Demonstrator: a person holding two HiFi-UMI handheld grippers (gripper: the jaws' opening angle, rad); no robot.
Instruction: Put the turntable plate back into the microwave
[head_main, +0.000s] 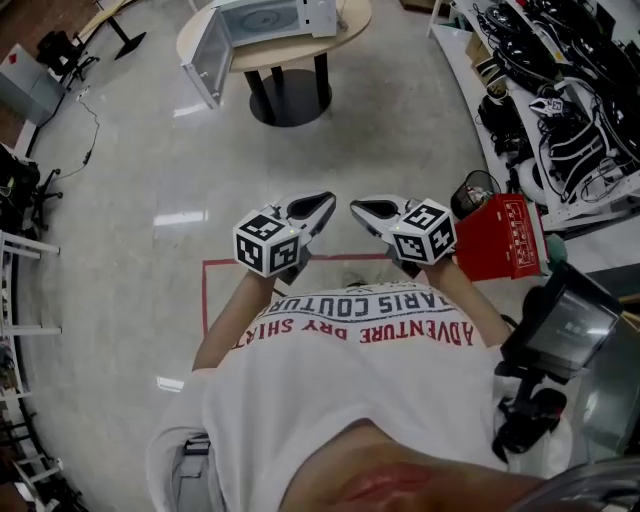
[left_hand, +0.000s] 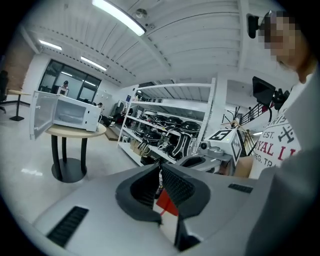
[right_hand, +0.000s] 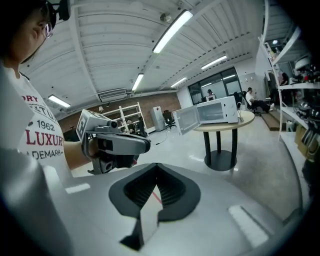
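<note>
A: Well, your left gripper (left_hand: 159, 166) has its jaws pressed together. The ribbed pads meet at the tips, and nothing sits between them.

B: Same for your right gripper (right_hand: 156, 165) — jaws closed on each other, empty. You hold both in front of your chest, tips turned toward one another, near but not touching.

A: The microwave (head_main: 268, 18) stands well ahead of both grippers, a little to the left gripper's side, on a round table (head_main: 350, 25). Its door (head_main: 203, 57) hangs wide open, swung out to the left.

B: As for the plate (head_main: 262, 17), your head camera shows a pale ringed disc at the microwave's body, well apart from either gripper. Whether it lies on top or inside I cannot tell.

A: From the right gripper's camera the open cavity faces you, but it is too small to make out what is within.

B: Just beside your right gripper, on its outer side, stands a red box (head_main: 505, 238). Past that, a shelf (head_main: 465, 75) loaded with black gear runs along the right.

A: Below both grippers a red line (head_main: 240, 263) is marked on the pale floor (head_main: 140, 170) — between you and the table.
</note>
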